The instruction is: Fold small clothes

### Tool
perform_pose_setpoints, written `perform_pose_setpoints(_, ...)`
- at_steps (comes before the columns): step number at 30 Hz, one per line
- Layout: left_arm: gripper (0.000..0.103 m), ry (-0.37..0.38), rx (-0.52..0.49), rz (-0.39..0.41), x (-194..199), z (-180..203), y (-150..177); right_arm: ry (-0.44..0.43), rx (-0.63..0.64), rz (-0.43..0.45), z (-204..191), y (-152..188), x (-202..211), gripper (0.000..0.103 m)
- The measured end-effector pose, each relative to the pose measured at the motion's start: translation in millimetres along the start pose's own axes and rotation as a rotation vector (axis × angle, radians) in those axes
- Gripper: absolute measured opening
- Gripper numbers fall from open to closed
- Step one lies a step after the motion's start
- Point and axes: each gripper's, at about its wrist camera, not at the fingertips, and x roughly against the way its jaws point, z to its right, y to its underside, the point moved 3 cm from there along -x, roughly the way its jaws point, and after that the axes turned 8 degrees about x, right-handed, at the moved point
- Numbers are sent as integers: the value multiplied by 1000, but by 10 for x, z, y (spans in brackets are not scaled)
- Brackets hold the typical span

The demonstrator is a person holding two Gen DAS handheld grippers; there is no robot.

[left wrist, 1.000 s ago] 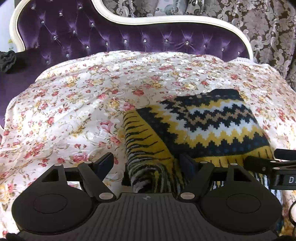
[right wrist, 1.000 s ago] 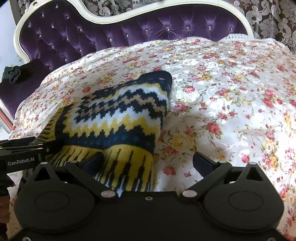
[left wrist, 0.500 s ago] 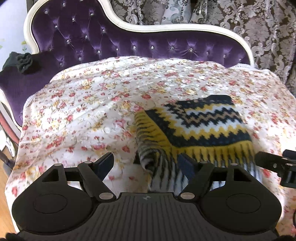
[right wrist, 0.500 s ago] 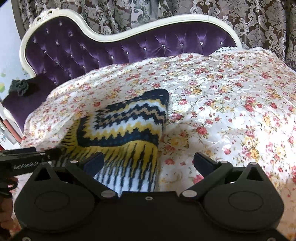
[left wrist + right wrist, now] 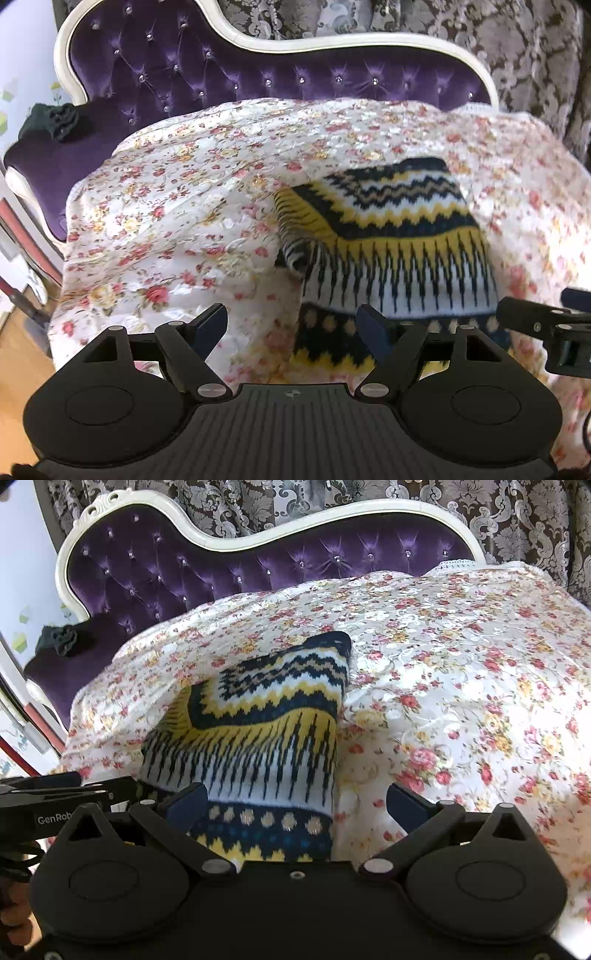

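A small knitted sweater point(image 5: 391, 240) point(image 5: 266, 738) with yellow, navy and white zigzag bands lies folded on the flowered bedspread point(image 5: 166, 229) point(image 5: 461, 701). My left gripper point(image 5: 291, 325) hangs open above the sweater's near left corner, with nothing between its fingers. My right gripper point(image 5: 295, 801) is open too, over the sweater's near right edge and holding nothing. The right gripper's tip point(image 5: 535, 325) shows at the right rim of the left wrist view. The left gripper's body point(image 5: 55, 805) shows at the left of the right wrist view.
A purple tufted headboard point(image 5: 240, 74) point(image 5: 221, 561) with a white frame rises behind the bedspread, patterned curtains point(image 5: 258, 506) behind it. A dark bundle of cloth point(image 5: 51, 120) point(image 5: 59, 642) sits on the purple arm at the left. Wooden floor point(image 5: 18, 362) shows at the lower left.
Both grippers have pulled back and risen from the sweater, staying open. The sweater looks smaller and its near dotted band has come into view.
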Motion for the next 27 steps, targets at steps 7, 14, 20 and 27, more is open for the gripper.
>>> perform_pose_setpoints(7,76,22,-20,-46,28,-27,164,97,72,-13,-88,108,103,102)
perform_pose_setpoints(14,76,36,22,-90,3,-77,282,127,87,-5,-135,194,200,102)
perform_pose_setpoints(20,76,25,28,-123,-32,-101,365,84,36,-66,-110,255,141,102)
perform_pose_setpoints(27,76,22,27,-137,-54,-102,427,116,33,-53,-93,312,145,102)
